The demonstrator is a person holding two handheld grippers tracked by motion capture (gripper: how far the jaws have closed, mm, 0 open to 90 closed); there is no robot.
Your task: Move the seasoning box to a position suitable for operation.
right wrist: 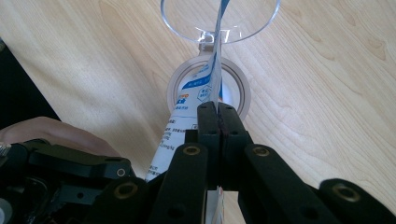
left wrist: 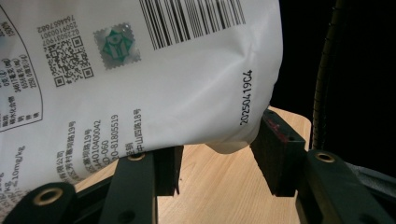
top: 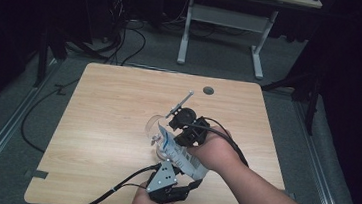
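A white bag (top: 181, 157) with blue print and a barcode hangs tilted over a clear jar (top: 155, 128) near the middle of the wooden table. My right gripper (top: 175, 136) is shut on the bag's upper edge; in the right gripper view its jaws pinch the thin edge (right wrist: 211, 88) above the jar's round mouth (right wrist: 233, 77), with the clear flip lid (right wrist: 243, 28) open behind. My left gripper (top: 189, 180) holds the bag's lower end from the near side. In the left gripper view the bag's bottom corner (left wrist: 187, 93) bulges between the two pads (left wrist: 275, 149), touching both.
The wooden table (top: 106, 125) has a grey grommet hole (top: 208, 90) near its far edge. Behind it stands a white-legged desk (top: 224, 18), with cables on the floor at the left (top: 124, 41). The person's forearms come in from the bottom right.
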